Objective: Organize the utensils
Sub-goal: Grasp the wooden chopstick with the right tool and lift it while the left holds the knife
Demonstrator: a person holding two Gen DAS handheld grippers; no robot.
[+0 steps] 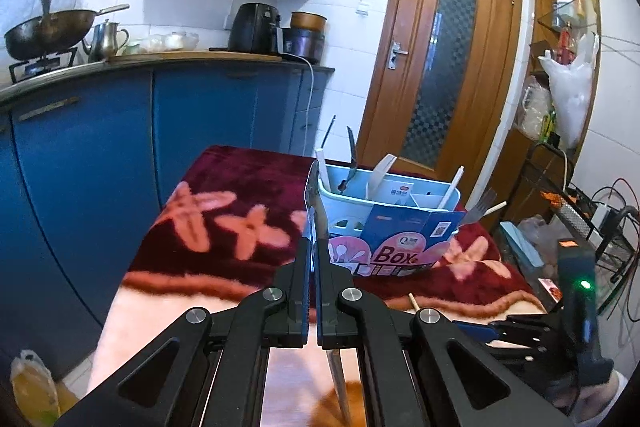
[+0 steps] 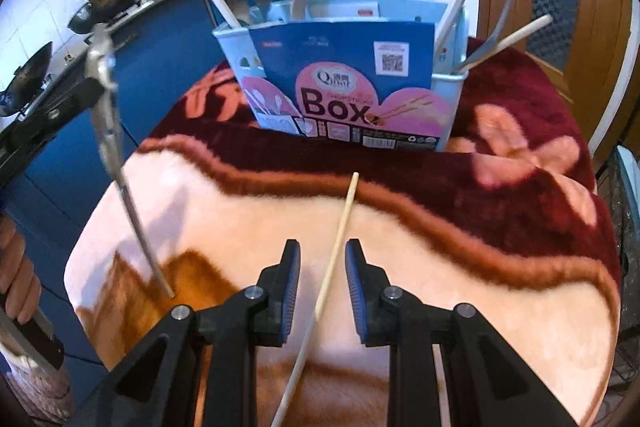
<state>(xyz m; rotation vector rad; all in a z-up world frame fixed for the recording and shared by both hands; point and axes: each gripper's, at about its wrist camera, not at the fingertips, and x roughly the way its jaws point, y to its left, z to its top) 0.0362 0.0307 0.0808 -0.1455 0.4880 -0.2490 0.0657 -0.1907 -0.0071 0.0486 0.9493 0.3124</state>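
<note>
My left gripper (image 1: 313, 247) is shut on a metal spoon (image 1: 314, 195), held above the blanket left of the light blue utensil box (image 1: 348, 205). The right wrist view shows the same spoon (image 2: 105, 95) hanging from the left gripper at the left. The utensil box (image 2: 344, 83) with a "Box" label holds forks and chopsticks. My right gripper (image 2: 322, 255) is open, its fingers on either side of a pale chopstick (image 2: 332, 259) that lies on the blanket. The right gripper (image 1: 520, 327) shows low at the right in the left wrist view.
A maroon and cream flowered blanket (image 2: 500, 227) covers the table. Blue kitchen cabinets (image 1: 100, 155) stand to the left with a wok (image 1: 48, 31) on the stove. A wooden door (image 1: 436, 67) is behind. A wire rack (image 1: 592, 227) stands at the right.
</note>
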